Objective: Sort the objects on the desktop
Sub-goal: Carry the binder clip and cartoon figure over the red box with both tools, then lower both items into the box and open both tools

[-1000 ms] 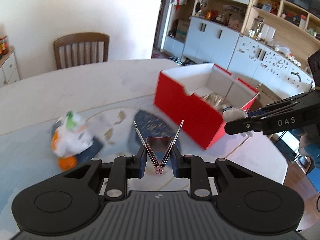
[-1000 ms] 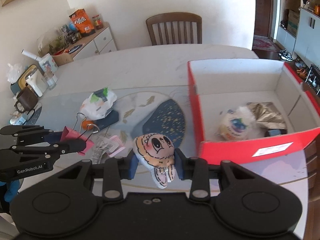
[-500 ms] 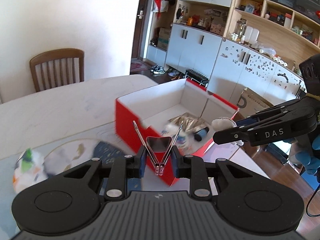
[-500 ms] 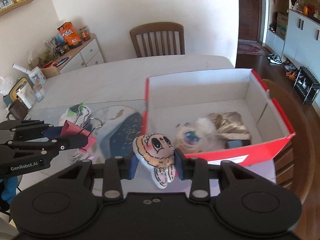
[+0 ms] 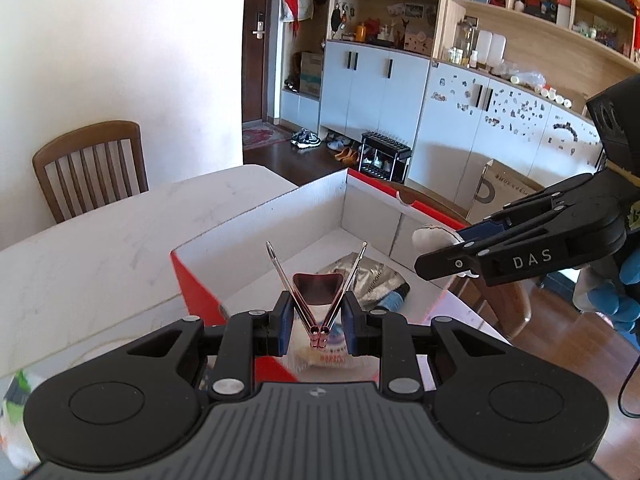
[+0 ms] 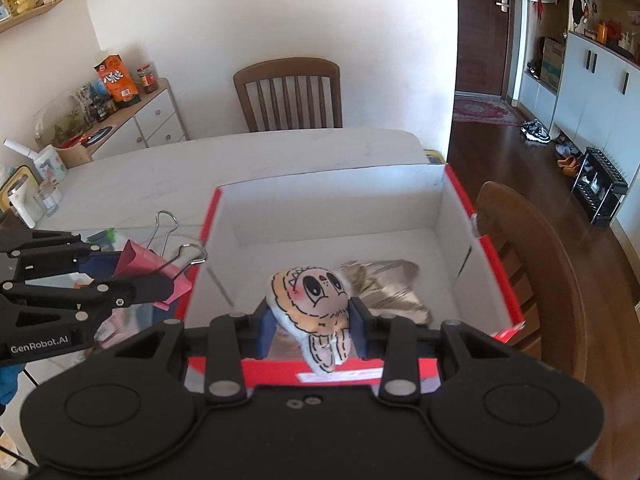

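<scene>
Taking the red box (image 6: 496,240) as the landmark, left to right. Left of the box's left wall, over the white table (image 6: 160,176): left gripper (image 6: 160,286), clamped on a pink binder clip (image 6: 154,266), pink body pinched between the 2 fingers, 2 wire handles splayed upward and outward. Same clip (image 5: 318,292) in the left wrist view, dead centre between the blue pads, hanging above the box's near-left corner, with the box (image 5: 192,280) open below and ahead. Under and behind the left gripper, beside the box's left wall: loose clutter on the table, too blurred to name. Inside the box, on the white floor toward the near-right part: a crumpled silvery bag (image 6: 384,284), and beside it in the left wrist view a dark tube-like item (image 5: 394,300), unclear. Far half of the box floor bare. Above the box's near wall, about mid-width: right gripper (image 6: 310,320), closed on a small plush doll (image 6: 316,300), face outward, legs dangling over the red near rim. In the left wrist view, right gripper (image 5: 440,252) reaching in over the box's right side, white plush (image 5: 432,236) at its tip. Right of the box: a wooden chair back (image 6: 532,264) close against the right wall, then wood floor.
</scene>
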A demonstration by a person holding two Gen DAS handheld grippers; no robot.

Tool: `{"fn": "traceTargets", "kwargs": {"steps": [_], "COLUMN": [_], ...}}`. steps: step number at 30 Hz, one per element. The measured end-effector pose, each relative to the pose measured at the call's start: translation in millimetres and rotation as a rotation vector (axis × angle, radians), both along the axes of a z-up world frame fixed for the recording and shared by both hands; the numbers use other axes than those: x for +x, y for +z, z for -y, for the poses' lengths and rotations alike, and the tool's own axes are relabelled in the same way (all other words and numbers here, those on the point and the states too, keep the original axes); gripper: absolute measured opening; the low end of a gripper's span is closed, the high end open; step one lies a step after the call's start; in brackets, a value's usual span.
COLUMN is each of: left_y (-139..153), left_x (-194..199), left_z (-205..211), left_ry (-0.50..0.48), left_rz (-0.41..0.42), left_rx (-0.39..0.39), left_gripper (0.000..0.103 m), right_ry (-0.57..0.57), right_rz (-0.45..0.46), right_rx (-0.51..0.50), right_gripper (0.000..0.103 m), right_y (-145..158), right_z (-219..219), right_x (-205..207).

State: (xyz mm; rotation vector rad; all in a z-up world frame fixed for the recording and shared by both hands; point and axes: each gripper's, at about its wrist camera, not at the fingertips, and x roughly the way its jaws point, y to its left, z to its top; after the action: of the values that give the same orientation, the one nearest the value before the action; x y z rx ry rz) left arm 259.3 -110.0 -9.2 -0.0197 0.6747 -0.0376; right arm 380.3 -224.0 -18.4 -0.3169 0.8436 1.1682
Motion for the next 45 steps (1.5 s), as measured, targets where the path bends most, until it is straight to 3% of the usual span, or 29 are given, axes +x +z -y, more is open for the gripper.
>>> {"fn": "traceTargets", "kwargs": {"steps": [9, 19, 27, 36, 45], "left_y": [-18, -48, -71, -90, -100], "left_x": [56, 106, 131, 150, 160], "left_z": [-6, -14, -12, -14, -13], "left_ry": [0.046, 0.068, 0.064, 0.035, 0.005], "left_rz": [-0.057, -0.164, -0.256, -0.377, -0.469], "left_rx": [0.018, 0.072, 0.154, 0.184, 0.194], "left_gripper": [0.024, 0.024, 0.024, 0.024, 0.024], "right_ry": [0.018, 0.083, 0.156, 0.177, 0.181], "right_rz": [-0.04, -0.052, -0.051, -0.07, -0.077], "right_rx": [-0.035, -0.131, -0.201, -0.273, -0.28], "right_gripper": [0.037, 0.037, 0.037, 0.037, 0.038], "right_y": [-27, -64, -77, -98, -99], "right_z": [-18, -45, -63, -72, -76], "right_x": [35, 47, 43, 44, 43]}}
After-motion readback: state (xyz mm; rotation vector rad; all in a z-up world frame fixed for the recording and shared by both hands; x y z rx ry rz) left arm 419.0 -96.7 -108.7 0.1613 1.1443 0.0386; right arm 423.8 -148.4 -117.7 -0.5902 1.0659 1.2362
